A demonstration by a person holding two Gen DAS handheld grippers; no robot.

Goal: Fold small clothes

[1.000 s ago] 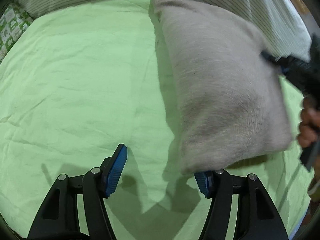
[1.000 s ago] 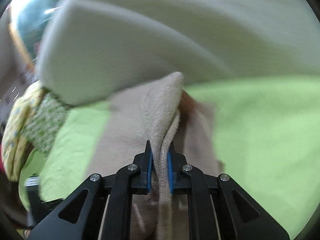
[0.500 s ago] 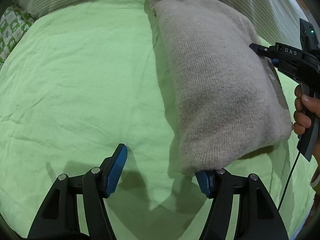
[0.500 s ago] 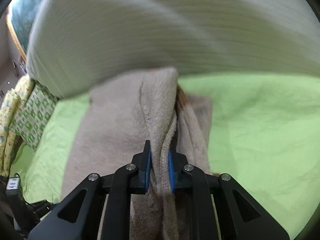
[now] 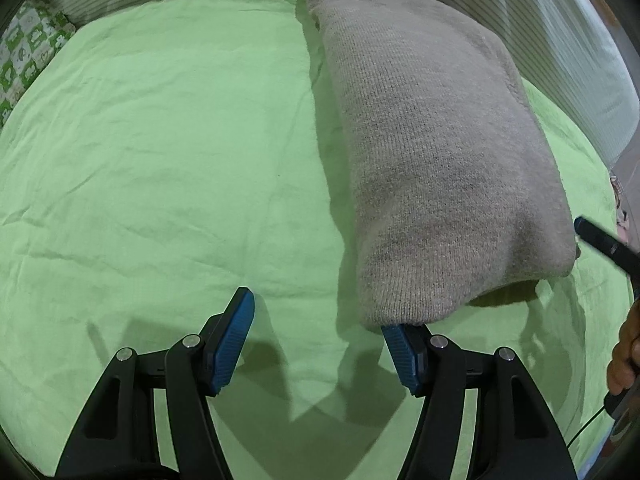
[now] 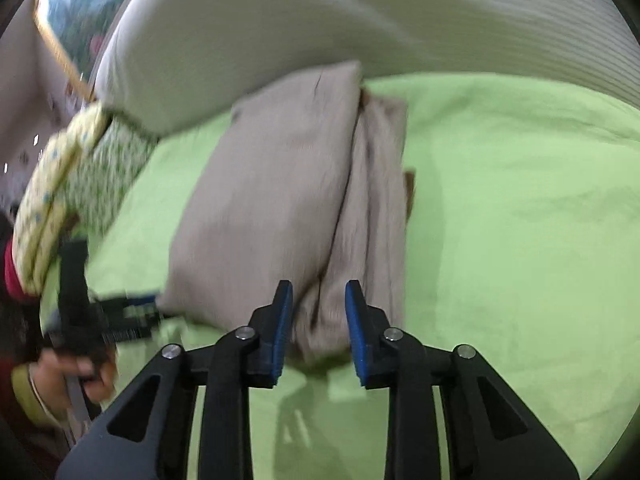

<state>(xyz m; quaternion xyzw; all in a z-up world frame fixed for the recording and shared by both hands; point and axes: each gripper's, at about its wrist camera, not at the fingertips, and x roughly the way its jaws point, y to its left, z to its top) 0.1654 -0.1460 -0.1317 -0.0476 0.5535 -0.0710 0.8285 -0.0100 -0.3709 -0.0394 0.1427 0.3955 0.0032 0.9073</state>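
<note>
A beige knitted garment (image 5: 432,152) lies folded lengthwise on the green bedsheet (image 5: 160,160), long and narrow. My left gripper (image 5: 320,332) is open; its right pad sits under the garment's near corner, which drapes over it. In the right wrist view the same garment (image 6: 288,200) lies folded with a narrower layer showing on its right side. My right gripper (image 6: 318,320) is open, its jaws standing apart just short of the garment's near end and holding nothing. The left gripper's body shows blurred at the left of that view.
A striped white pillow (image 5: 560,40) lies along the far edge of the bed. A green-patterned cushion (image 6: 80,168) sits at the left of the right wrist view. The person's hand (image 5: 624,356) and the right gripper's body show at the left wrist view's right edge.
My right gripper has opened and let go of the garment's fold, then drawn back. The garment has dropped flat onto the sheet. The left gripper has stayed open in place.
</note>
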